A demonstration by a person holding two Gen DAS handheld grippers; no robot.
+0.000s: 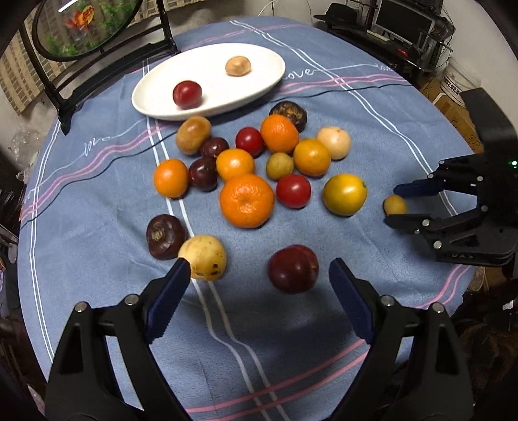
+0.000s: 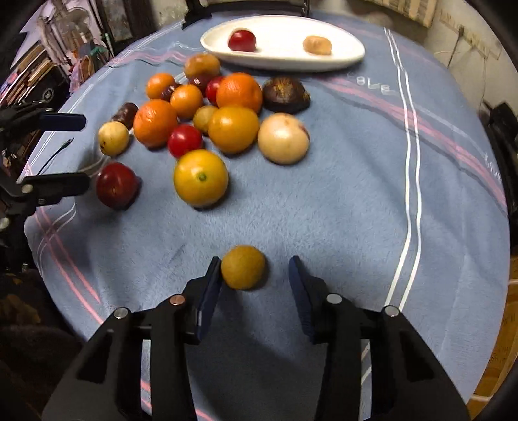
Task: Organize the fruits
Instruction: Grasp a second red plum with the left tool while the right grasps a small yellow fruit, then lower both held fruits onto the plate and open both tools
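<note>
A white oval plate [image 1: 259, 58] at the far side holds a red plum [image 1: 187, 94] and a tan fruit [image 1: 238, 66]. Several oranges, plums, tomatoes and pale fruits lie in a heap [image 1: 246, 168] on the blue cloth. My left gripper [image 1: 259, 275] is open, with a dark red plum [image 1: 293, 268] between its fingertips. My right gripper [image 2: 254, 272] is open around a small yellow-brown fruit [image 2: 243, 267], whose left side is at the left finger. That gripper [image 1: 396, 204] and the small fruit [image 1: 395, 204] also show in the left wrist view.
A round table under a blue striped cloth [image 1: 291, 324]. A black stand with an oval picture [image 1: 84, 26] is behind the plate. A pale yellow fruit [image 1: 204, 257] and a dark purple fruit [image 1: 165, 236] lie near my left finger. Clutter surrounds the table.
</note>
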